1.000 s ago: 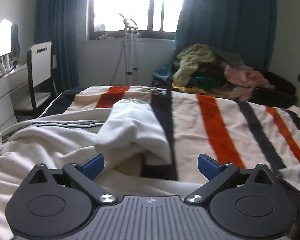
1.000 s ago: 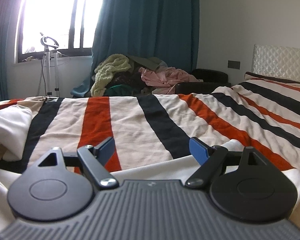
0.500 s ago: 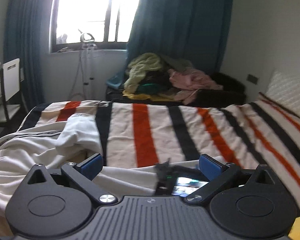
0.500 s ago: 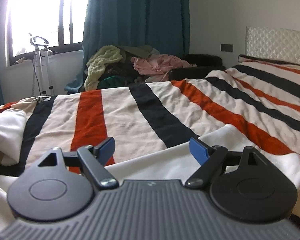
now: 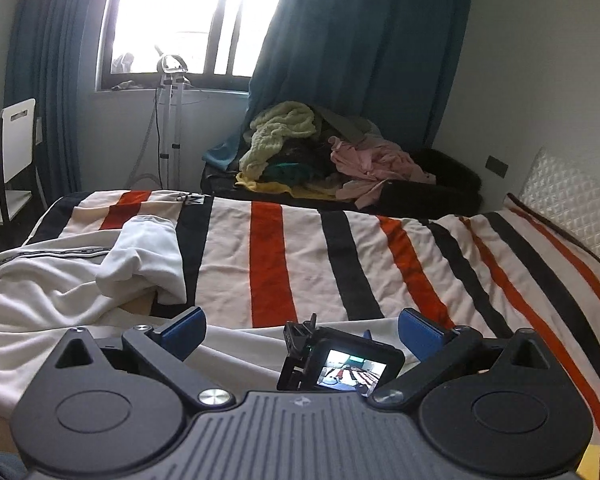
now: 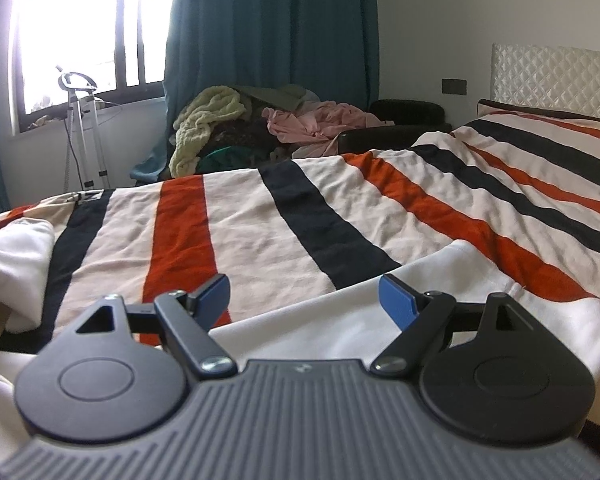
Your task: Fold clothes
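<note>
A white garment with a dark side stripe (image 5: 60,284) lies crumpled on the striped bed at the near left, one sleeve or leg folded over. Its other end (image 6: 440,296) lies flat under my right gripper. My left gripper (image 5: 300,328) is open and empty above the garment's near edge. My right gripper (image 6: 304,296) is open and empty, just above the white cloth. The back of the right gripper's camera (image 5: 352,368) shows between my left fingers.
The bed has a cream blanket with orange and black stripes (image 5: 340,248). A heap of clothes (image 5: 320,152) lies beyond the bed under teal curtains. A white chair (image 5: 12,152) stands at left, a quilted headboard (image 6: 556,76) at right.
My left gripper has swung right and risen, so more of the bed and the right gripper's camera come into view. My right gripper has turned slightly left and dipped toward the cloth.
</note>
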Demonstrator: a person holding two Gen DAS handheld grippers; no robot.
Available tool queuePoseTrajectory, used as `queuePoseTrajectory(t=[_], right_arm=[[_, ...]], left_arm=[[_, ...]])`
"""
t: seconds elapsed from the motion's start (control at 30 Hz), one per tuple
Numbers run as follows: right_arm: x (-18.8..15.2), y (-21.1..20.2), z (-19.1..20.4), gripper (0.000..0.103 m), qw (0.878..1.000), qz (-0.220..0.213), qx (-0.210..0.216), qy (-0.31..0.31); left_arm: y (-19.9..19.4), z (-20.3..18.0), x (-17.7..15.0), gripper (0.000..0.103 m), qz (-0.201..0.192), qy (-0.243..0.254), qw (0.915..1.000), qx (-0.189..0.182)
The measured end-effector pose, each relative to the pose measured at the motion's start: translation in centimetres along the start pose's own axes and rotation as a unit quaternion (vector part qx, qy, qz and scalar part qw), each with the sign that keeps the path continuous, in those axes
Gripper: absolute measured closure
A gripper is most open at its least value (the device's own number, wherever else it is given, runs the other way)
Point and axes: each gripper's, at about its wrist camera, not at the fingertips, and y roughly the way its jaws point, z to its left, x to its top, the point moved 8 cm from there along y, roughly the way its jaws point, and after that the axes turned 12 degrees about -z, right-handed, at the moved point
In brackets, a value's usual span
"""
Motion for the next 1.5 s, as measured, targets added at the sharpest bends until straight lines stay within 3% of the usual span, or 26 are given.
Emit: queuePoseTrajectory(t=[0.17,0.37,0.5,0.63,0.77,0.87,0.97,1.03,1.1,1.23,1.3,1.37,1.47,1.5], right_arm=[[-0.1,0.0,-0.1,0.020,1.000,0.002,0.000,0.004],[-0.1,-0.1,0.1,0.020,1.000,0.003,0.009,0.008],[-0.1,-0.3,0.2,0.020,0.999,0.000,0.025,0.022],[0.0,-0.7,0.5,0.020,0.998,-0.006,0.048,0.035],[0.1,-1.4,2.1,0.020,0.995,-0.020,0.091,0.031],[-0.3,-1.6,3.6,0.029,0.990,-0.002,0.132,0.041],[-0.9,-1.6,5.2,0.029,0.982,0.034,0.175,0.063],[-1.6,-1.5,6.7,0.030,0.975,0.063,0.202,0.064],[-2.3,-1.0,9.1,0.043,0.970,0.084,0.227,0.041],[-3.8,0.6,15.3,0.044,0.952,0.124,0.279,0.020],[-4.3,1.3,18.5,0.044,0.947,0.124,0.297,0.003],[-5.0,2.1,21.8,0.044,0.944,0.115,0.307,-0.021],[-5.8,4.0,25.0,0.063,0.945,0.127,0.301,-0.034],[-5.9,4.6,25.7,0.063,0.946,0.131,0.295,-0.037]], left_arm=[[0.6,0.3,-0.4,0.000,0.010,-0.009,0.9999,-0.007],[4.0,4.0,-3.0,0.000,0.014,-0.016,0.9998,0.007],[8.3,8.8,-5.3,0.000,-0.004,0.014,0.9994,0.033],[13.4,15.3,-7.7,0.000,-0.020,0.047,0.9937,0.100],[16.8,21.7,-9.7,0.000,-0.005,0.037,0.9877,0.152],[17.5,25.3,-9.9,0.000,-0.010,0.016,0.9867,0.161],[17.7,27.5,-9.8,0.000,-0.019,0.017,0.9859,0.165],[17.8,28.5,-9.6,0.000,-0.029,0.025,0.9846,0.170],[18.1,29.4,-9.6,0.000,-0.033,0.020,0.9838,0.175],[19.0,31.7,-10.2,0.000,-0.018,-0.024,0.9845,0.173],[19.2,32.7,-10.6,0.000,-0.014,-0.044,0.9837,0.174],[19.4,33.4,-10.9,0.000,-0.011,-0.057,0.9822,0.179],[19.7,34.4,-11.3,0.000,-0.009,-0.074,0.9801,0.184],[19.8,34.6,-11.5,0.000,-0.009,-0.078,0.9795,0.186]])
